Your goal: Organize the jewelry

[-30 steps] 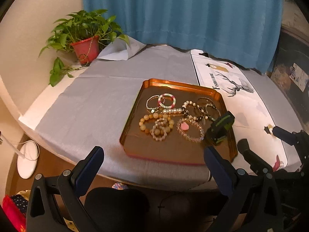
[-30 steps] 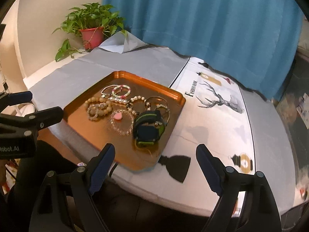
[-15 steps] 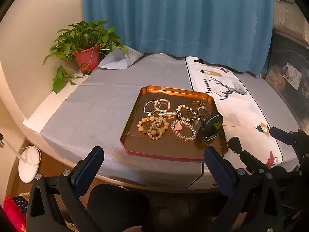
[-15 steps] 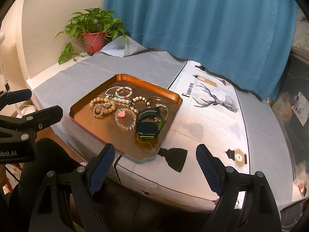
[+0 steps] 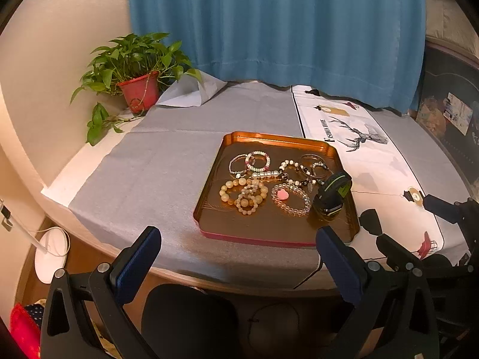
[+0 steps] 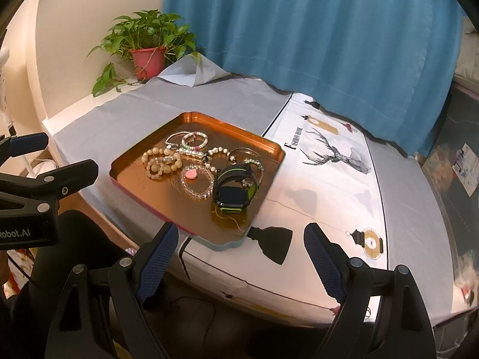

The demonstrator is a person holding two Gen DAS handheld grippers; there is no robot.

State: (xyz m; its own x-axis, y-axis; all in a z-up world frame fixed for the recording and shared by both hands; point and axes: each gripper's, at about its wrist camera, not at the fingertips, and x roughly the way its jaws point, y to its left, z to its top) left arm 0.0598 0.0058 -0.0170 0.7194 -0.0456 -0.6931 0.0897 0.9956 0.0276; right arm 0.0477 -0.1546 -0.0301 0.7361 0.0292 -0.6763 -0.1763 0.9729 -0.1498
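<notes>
1. A surface (image 5: 167, 179) covered by a grey cloth and, to the right, a white runner printed with a deer (image 6: 338, 155) stands before a blue curtain (image 5: 269, 30); a potted plant (image 5: 137, 68) sits in the far left corner.
2. An orange tray (image 6: 143, 149) rests near the front edge, straddling the line where cloth meets runner. Its near corner lies almost at the surface's edge.
3. Inside the tray lie several beaded bracelets (image 5: 244, 194), tangled and touching, and a black-and-green watch (image 6: 235, 190) at the right end.
4. The left gripper (image 5: 238, 257) hovers off the front edge, jaws apart and empty, pointing down at the tray's near rim.
5. The right gripper (image 6: 241, 254) also has its jaws wide apart, holding nothing. The watch lies straight ahead of it, so the right hand looks nearer to it.
6. Bare grey cloth left of the tray and open runner to its right give room to lay pieces out.
</notes>
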